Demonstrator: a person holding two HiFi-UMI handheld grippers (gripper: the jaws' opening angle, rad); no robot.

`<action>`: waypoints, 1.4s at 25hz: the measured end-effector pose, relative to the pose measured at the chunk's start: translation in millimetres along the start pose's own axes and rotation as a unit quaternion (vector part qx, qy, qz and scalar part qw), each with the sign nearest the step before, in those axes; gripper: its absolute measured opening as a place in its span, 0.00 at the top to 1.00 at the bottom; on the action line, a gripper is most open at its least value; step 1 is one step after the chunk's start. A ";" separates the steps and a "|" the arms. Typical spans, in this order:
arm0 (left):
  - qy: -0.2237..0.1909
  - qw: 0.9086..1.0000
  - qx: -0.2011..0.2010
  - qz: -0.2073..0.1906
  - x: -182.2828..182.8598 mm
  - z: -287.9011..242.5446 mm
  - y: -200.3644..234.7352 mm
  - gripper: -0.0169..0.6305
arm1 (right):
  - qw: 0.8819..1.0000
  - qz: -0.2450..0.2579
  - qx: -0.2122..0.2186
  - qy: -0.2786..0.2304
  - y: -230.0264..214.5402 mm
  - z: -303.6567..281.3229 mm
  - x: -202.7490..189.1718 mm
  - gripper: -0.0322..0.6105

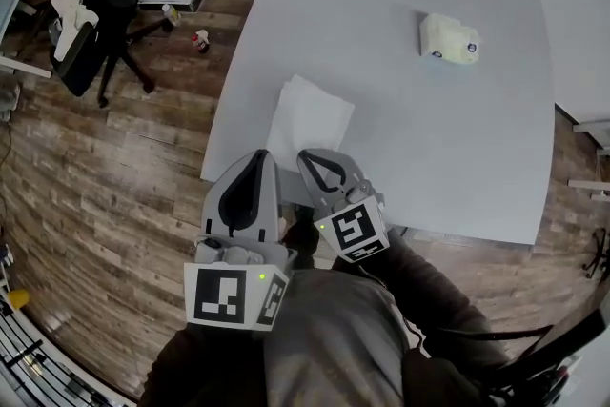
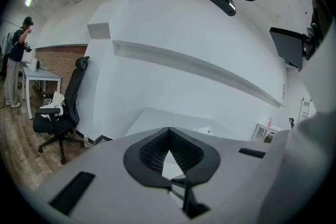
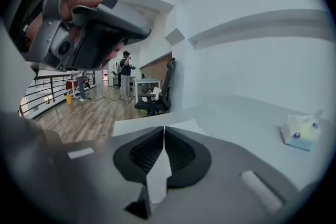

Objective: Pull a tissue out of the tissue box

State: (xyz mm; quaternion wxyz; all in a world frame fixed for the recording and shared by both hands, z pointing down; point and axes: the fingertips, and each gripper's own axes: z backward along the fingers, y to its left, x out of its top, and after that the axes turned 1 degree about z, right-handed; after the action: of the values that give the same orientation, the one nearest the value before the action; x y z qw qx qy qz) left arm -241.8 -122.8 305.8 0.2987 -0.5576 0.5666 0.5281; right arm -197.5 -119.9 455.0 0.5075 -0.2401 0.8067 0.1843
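left gripper (image 1: 259, 157) low at the near edge of the white table (image 1: 438, 157), fingers pressed together on nothing, right gripper (image 1: 309, 157) just beside it - same deal, tips shut and empty, tissue box (image 1: 449, 39) well across the table, loose tissue (image 1: 310, 119) flat just ahead of both grippers

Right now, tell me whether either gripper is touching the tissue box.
No, the tissue box stands far across the table, while the left gripper and the right gripper hang by its near edge.
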 end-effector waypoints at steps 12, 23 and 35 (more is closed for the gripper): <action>-0.009 0.999 -0.045 -0.014 -27.1 37.7 -57.4 0.97 | 0.995 -0.088 -0.025 -0.044 23.8 97.5 -6.7 0.78; -0.075 0.981 -0.162 -0.076 -32.1 150.9 -268.8 0.97 | 0.954 -0.165 -0.173 -0.182 20.3 383.9 60.1 0.93; -0.052 0.953 -0.264 -0.139 -52.3 223.6 -384.8 0.97 | 0.926 -0.194 -0.237 -0.220 60.6 502.8 65.4 0.95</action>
State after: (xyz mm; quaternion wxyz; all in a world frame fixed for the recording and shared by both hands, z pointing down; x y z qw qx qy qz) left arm 77.2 171.1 193.1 0.2407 -0.6619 0.3077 0.6398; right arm 110.8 188.6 189.3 0.6262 -0.4588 0.5451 0.3165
